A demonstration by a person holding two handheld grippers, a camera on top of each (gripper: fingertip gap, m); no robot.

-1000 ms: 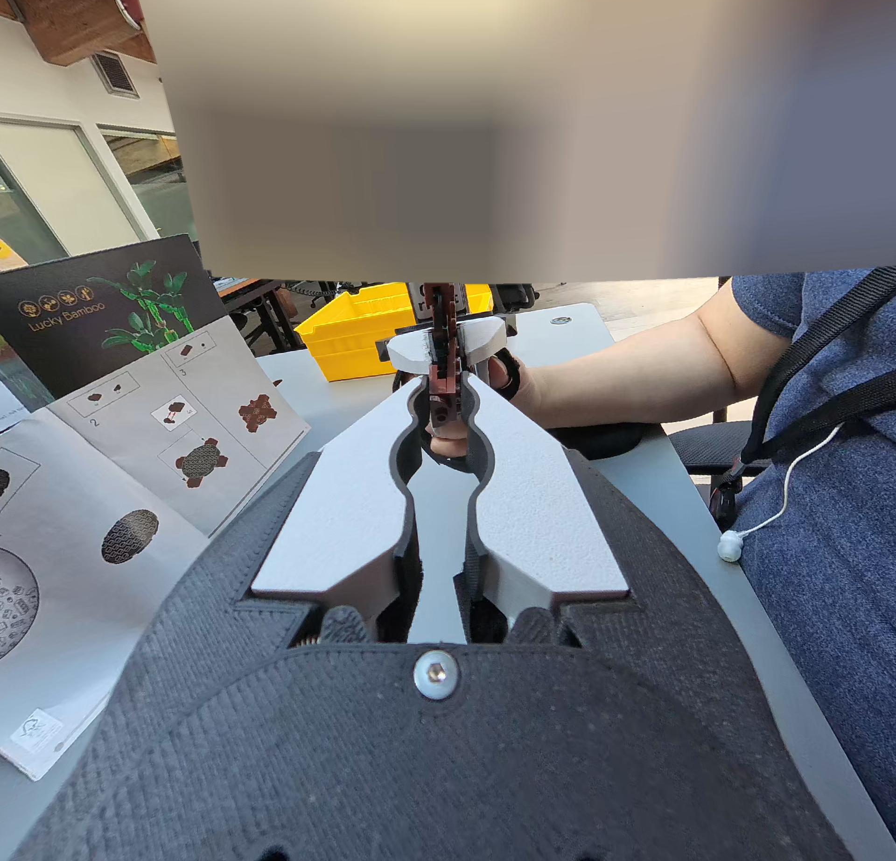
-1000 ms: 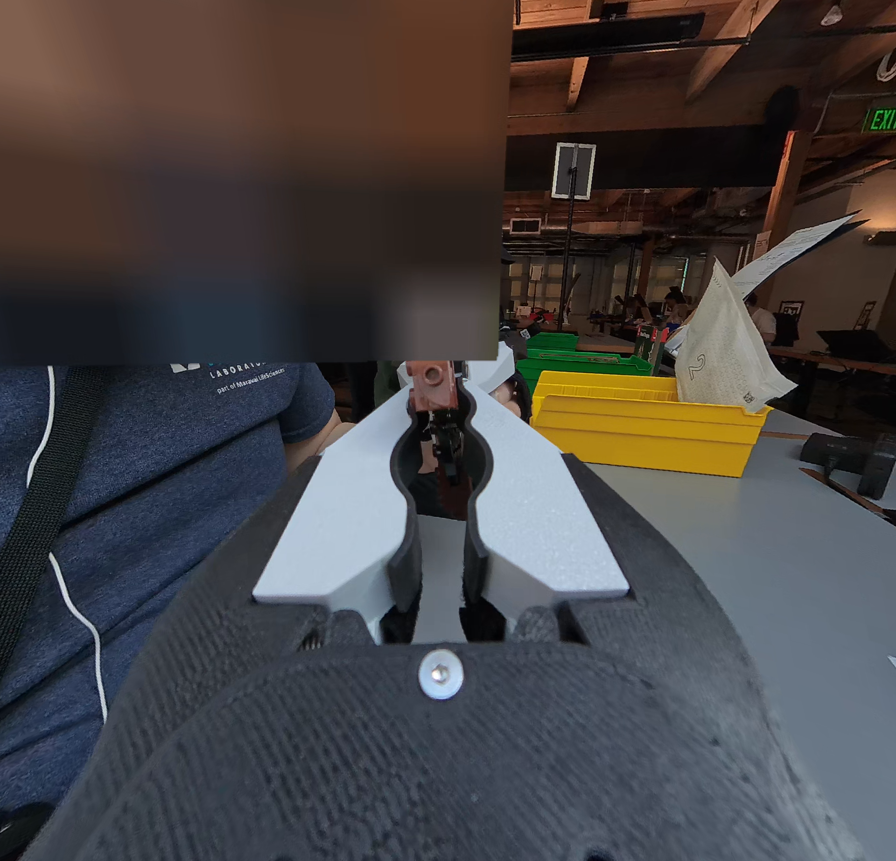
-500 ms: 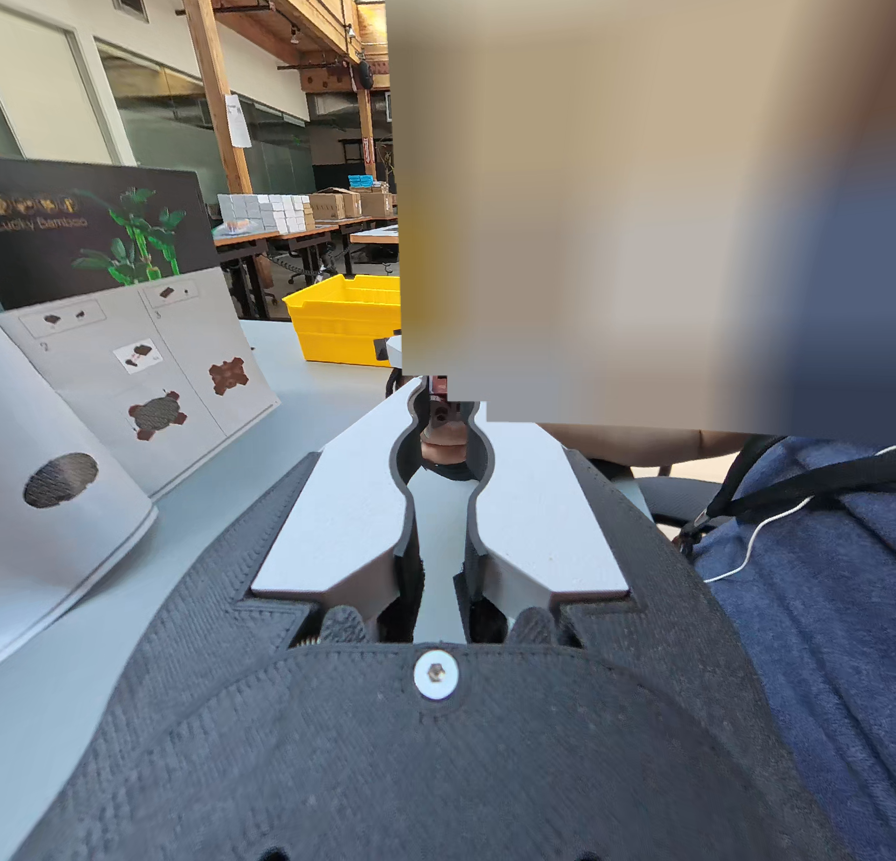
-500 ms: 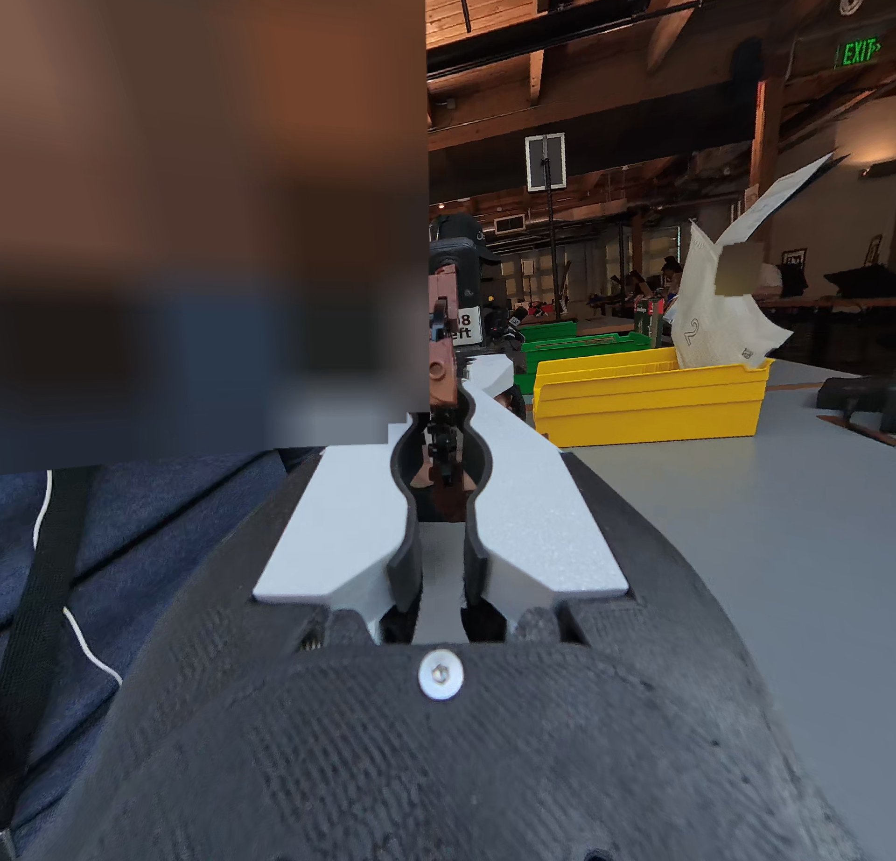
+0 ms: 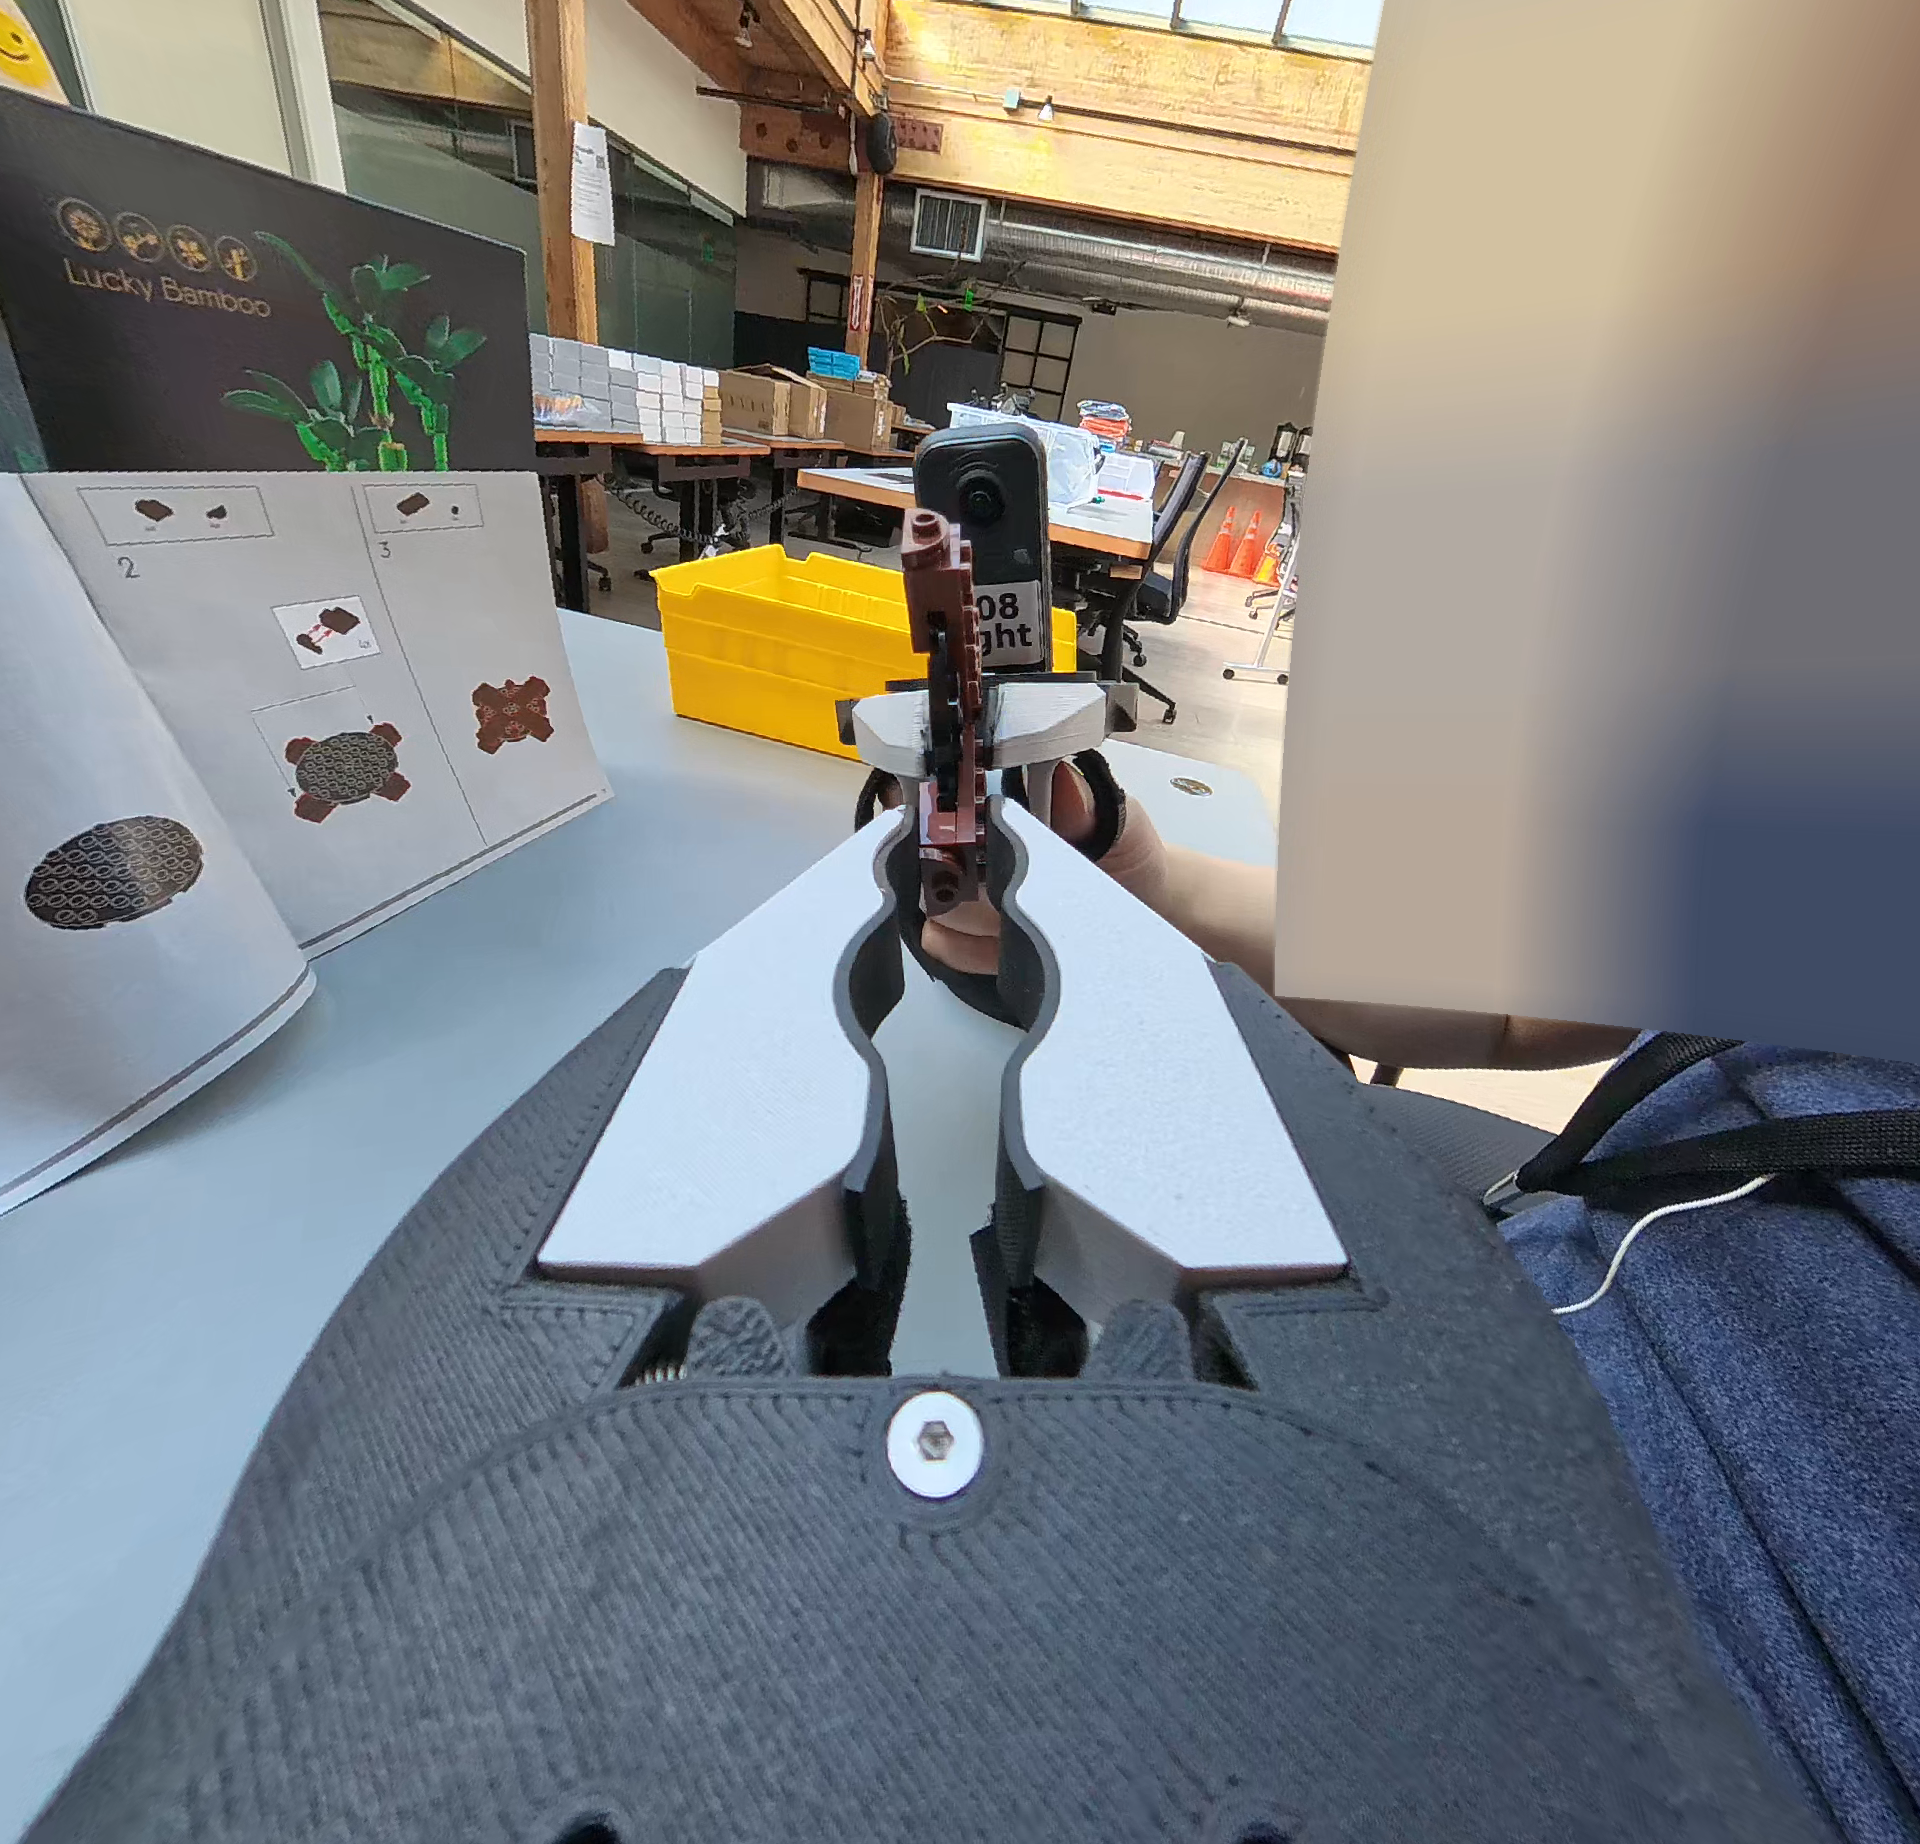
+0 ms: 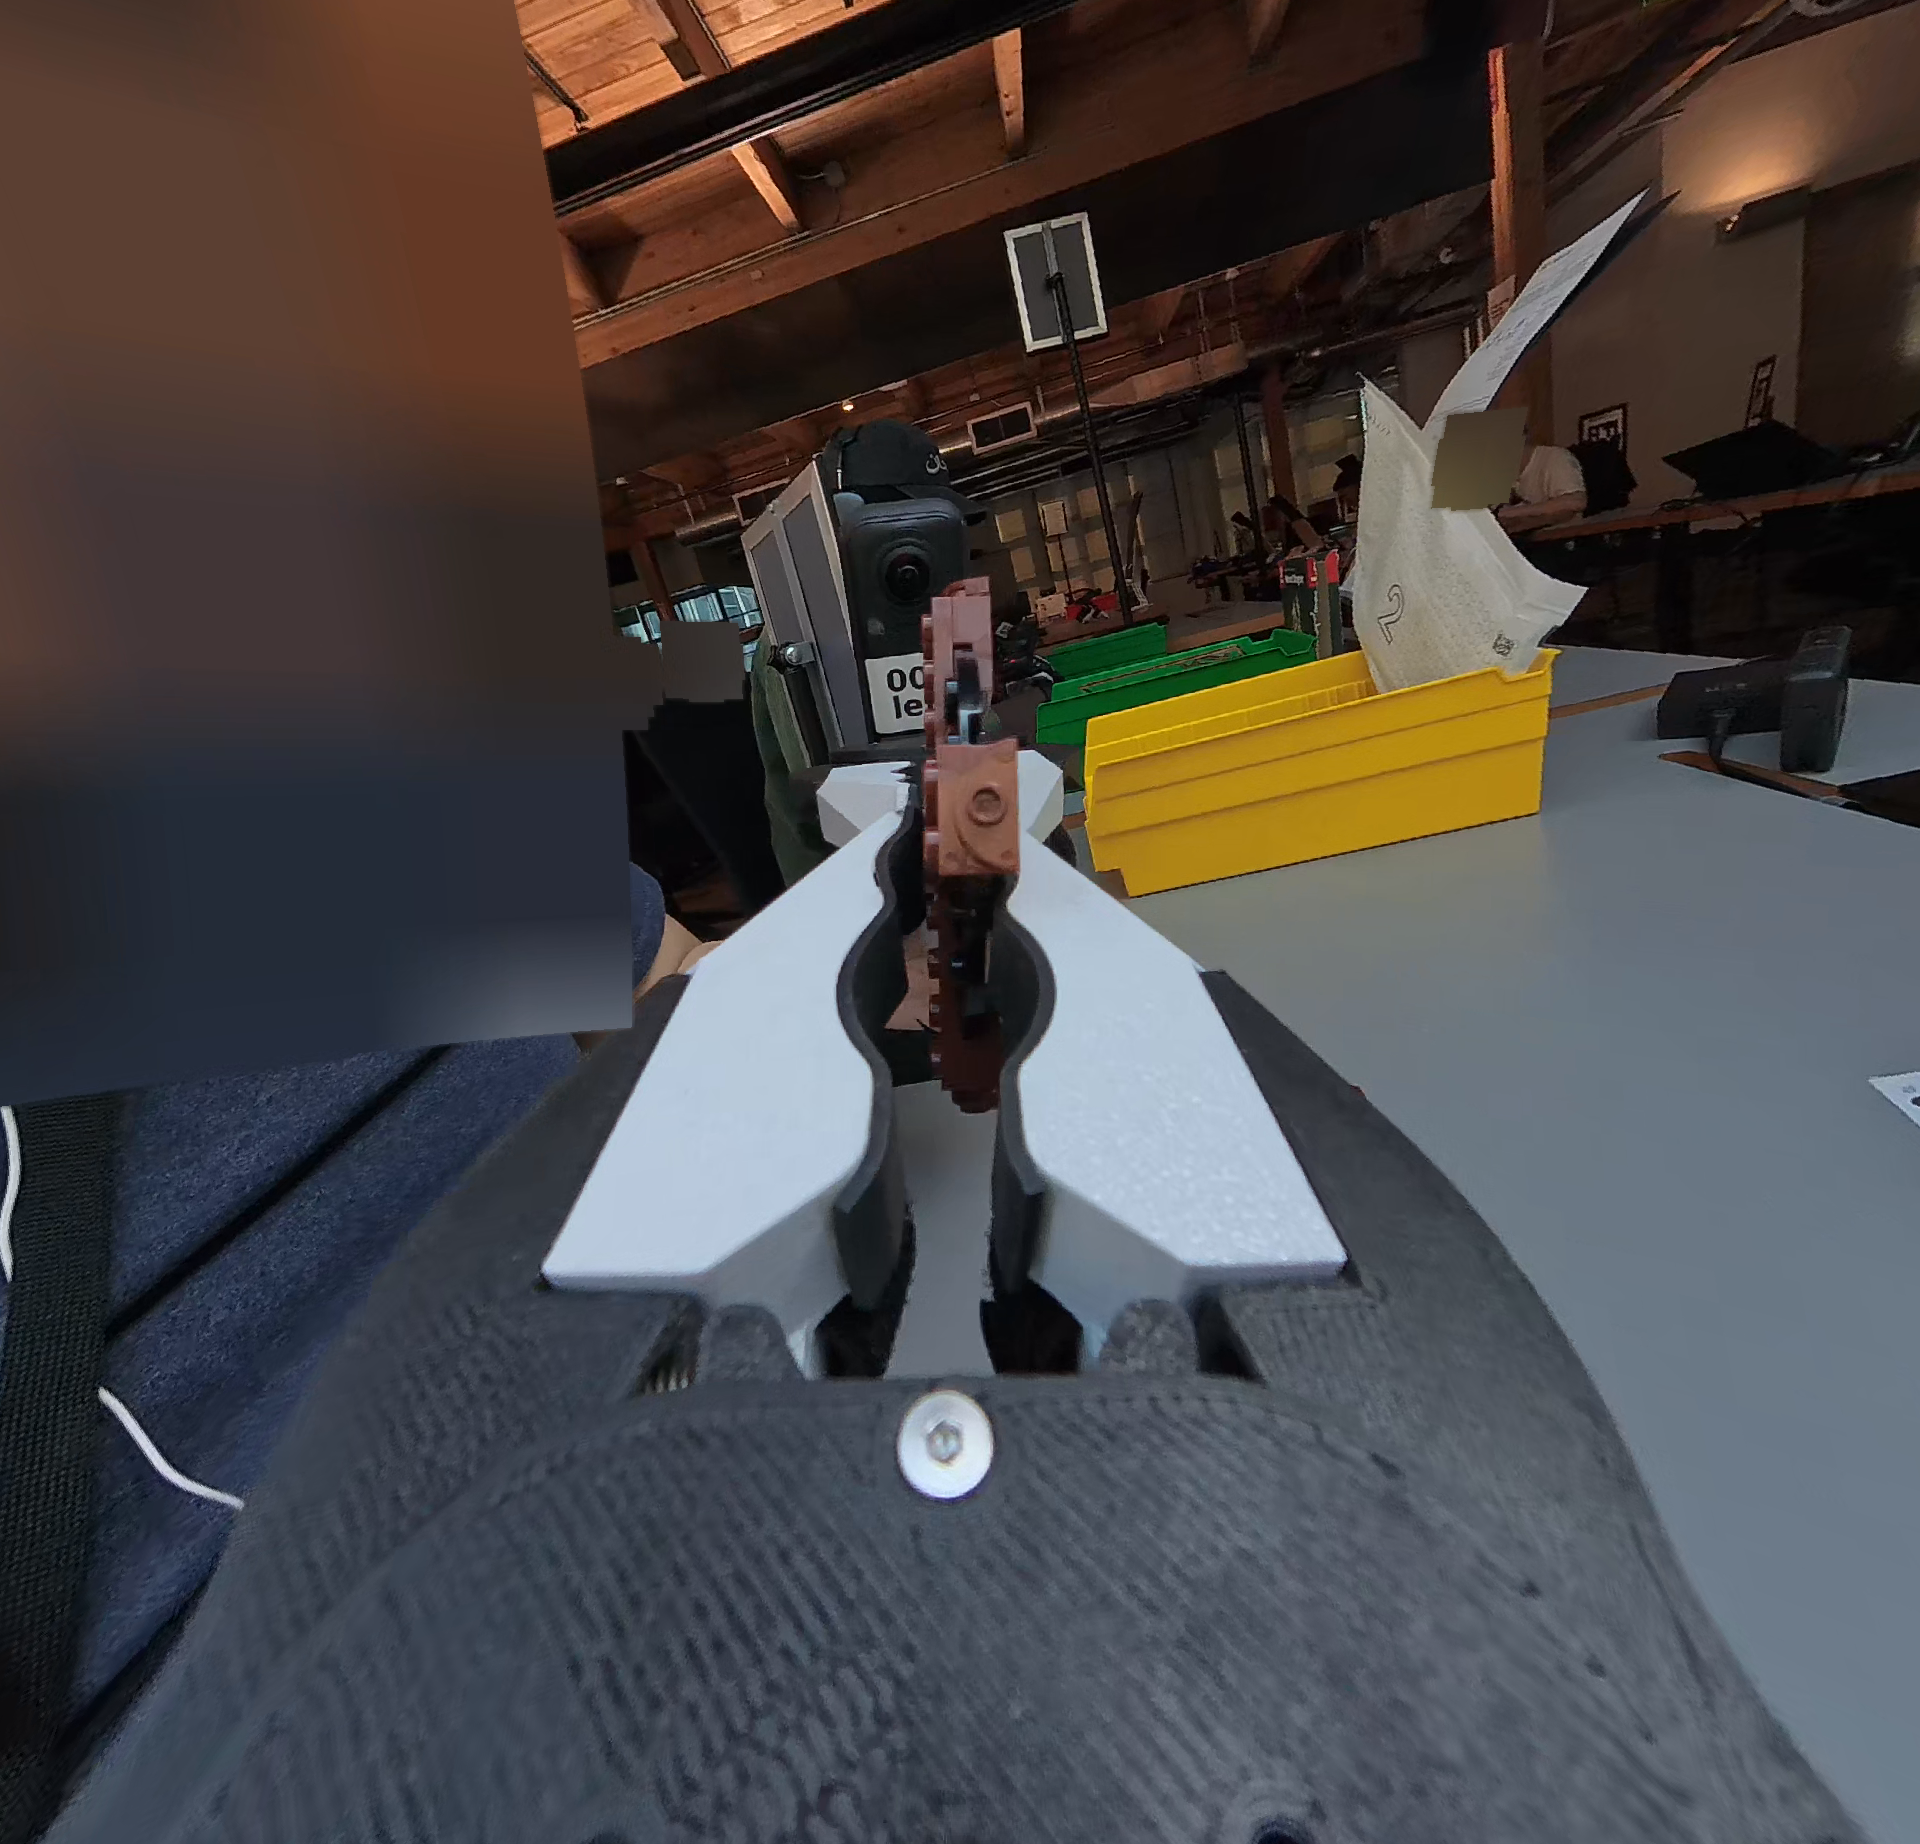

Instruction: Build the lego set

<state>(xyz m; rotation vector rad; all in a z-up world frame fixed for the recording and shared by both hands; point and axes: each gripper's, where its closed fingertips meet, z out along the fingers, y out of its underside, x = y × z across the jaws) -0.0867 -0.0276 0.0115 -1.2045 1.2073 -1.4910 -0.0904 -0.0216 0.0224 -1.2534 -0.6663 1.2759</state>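
The left gripper (image 5: 951, 838) has its jaws drawn narrow on the lower edge of a brown and black lego assembly (image 5: 948, 693), which stands on edge and rises above the fingertips. The right gripper (image 6: 961, 838) meets it from the opposite side, tips facing tips, and is likewise pinched narrow on the same assembly (image 6: 966, 818), whose studded brown side faces that camera and whose lower part hangs down into the gap between the fingers. Both tools hold the piece in the air above the grey table (image 5: 675, 890). Just behind the right gripper's tips in the left wrist view a hand (image 5: 1117, 838) grips its handle. Ahead and left of the left gripper an open instruction booklet (image 5: 312, 693) leans against a dark box (image 5: 260, 308). A yellow bin (image 5: 769, 651) sits beyond the tips, and in the right wrist view another yellow bin (image 6: 1320, 766) lies ahead to the right with a white bag (image 6: 1444, 568) standing in it
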